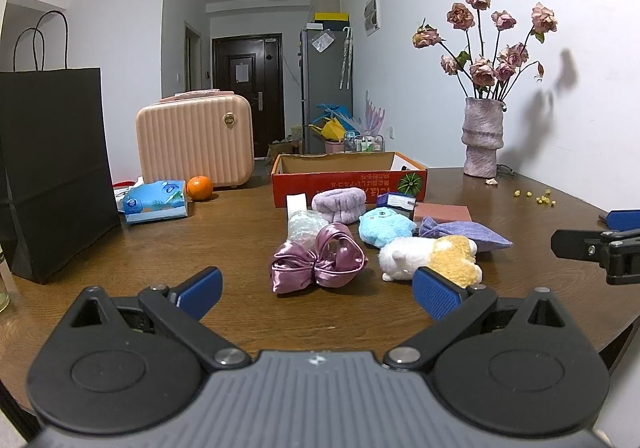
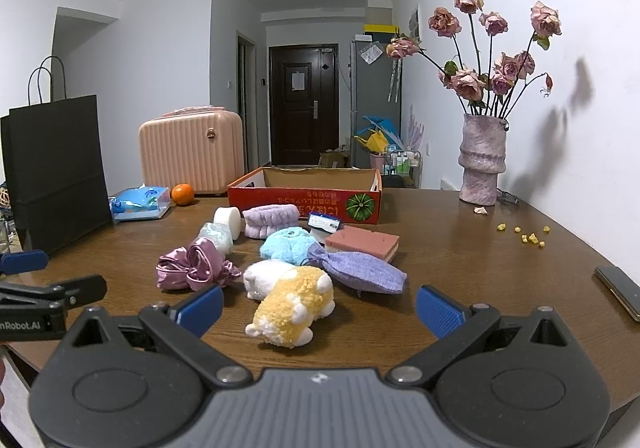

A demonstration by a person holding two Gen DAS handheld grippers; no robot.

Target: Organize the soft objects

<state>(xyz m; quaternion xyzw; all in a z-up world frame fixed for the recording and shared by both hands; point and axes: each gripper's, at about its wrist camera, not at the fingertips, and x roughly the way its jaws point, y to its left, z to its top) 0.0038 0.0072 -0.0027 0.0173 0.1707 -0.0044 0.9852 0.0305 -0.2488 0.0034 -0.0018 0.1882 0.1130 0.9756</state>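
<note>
Soft things lie grouped on the brown table point(image 1: 224, 232) in front of an open red cardboard box point(image 1: 348, 180) point(image 2: 304, 197). Among them are a pink satin scrunchie point(image 1: 316, 262) point(image 2: 192, 266), a yellow-and-white plush point(image 1: 432, 254) point(image 2: 292, 302), a blue plush point(image 1: 384, 226) point(image 2: 286, 245), a purple knit pouch point(image 1: 466, 232) point(image 2: 360, 266), a lilac headband point(image 1: 339, 202) point(image 2: 272, 219) and a pink sponge block point(image 1: 442, 213) point(image 2: 362, 242). My left gripper point(image 1: 316, 290) is open just short of the scrunchie. My right gripper point(image 2: 318, 306) is open with the yellow plush between its fingers, untouched.
A black paper bag point(image 1: 56, 172) stands at the left, with a tissue pack point(image 1: 156, 200), an orange point(image 1: 199, 187) and a pink case point(image 1: 196, 138) behind. A vase of dried roses point(image 1: 482, 136) is at the back right. A phone point(image 2: 620, 290) lies near the right edge.
</note>
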